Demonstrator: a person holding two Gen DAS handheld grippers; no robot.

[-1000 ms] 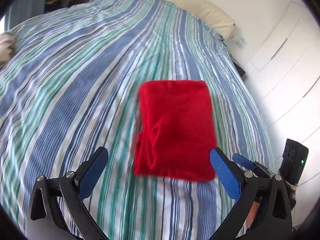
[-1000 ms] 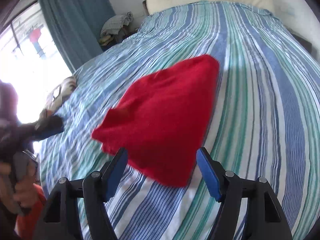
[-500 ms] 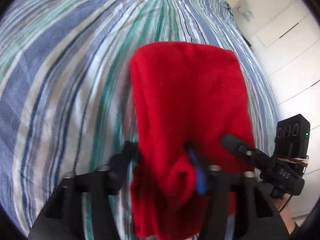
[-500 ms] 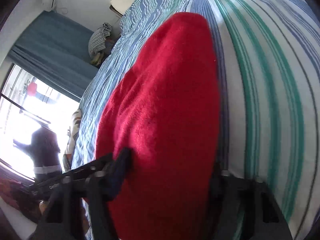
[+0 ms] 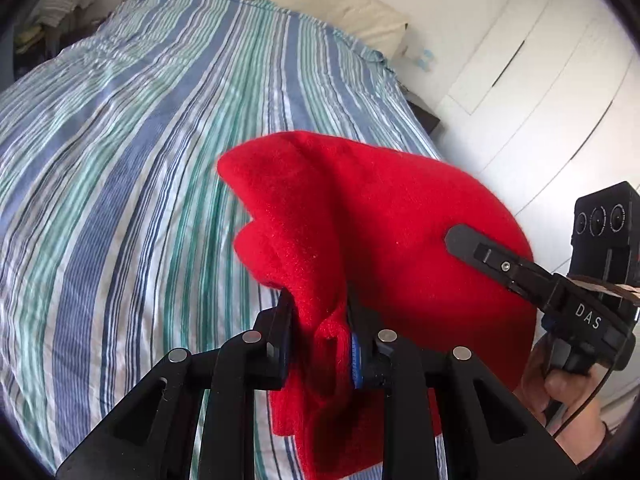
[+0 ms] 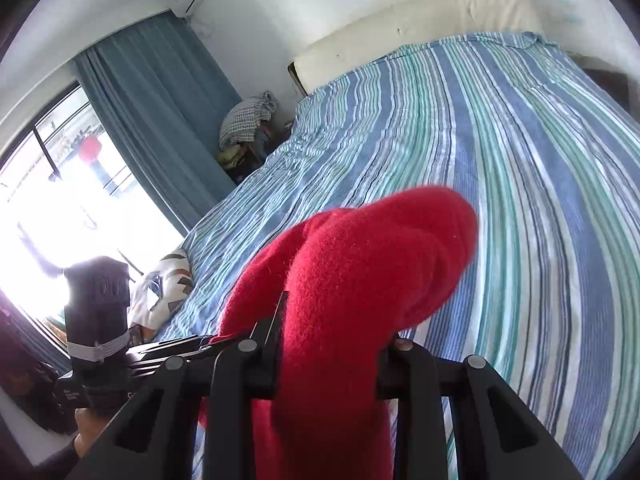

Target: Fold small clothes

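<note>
A small red fleece garment is lifted off the striped bedsheet. My left gripper is shut on its near left corner, with cloth bunched between the jaws. My right gripper is shut on the other near corner of the red garment, which bulges up over the jaws and hides the fingertips. The right gripper also shows in the left wrist view against the cloth's right side. The left gripper's body shows at the left of the right wrist view.
The bed has a cream headboard. A white wardrobe stands along the bed's right side. A blue curtain, a bright window and a pile of clothes lie to the left. A patterned pillow sits at the bed's left edge.
Both grippers were open above the flat folded garment, then dropped onto its near edge and shut. Now they have lifted that edge up off the sheet.
</note>
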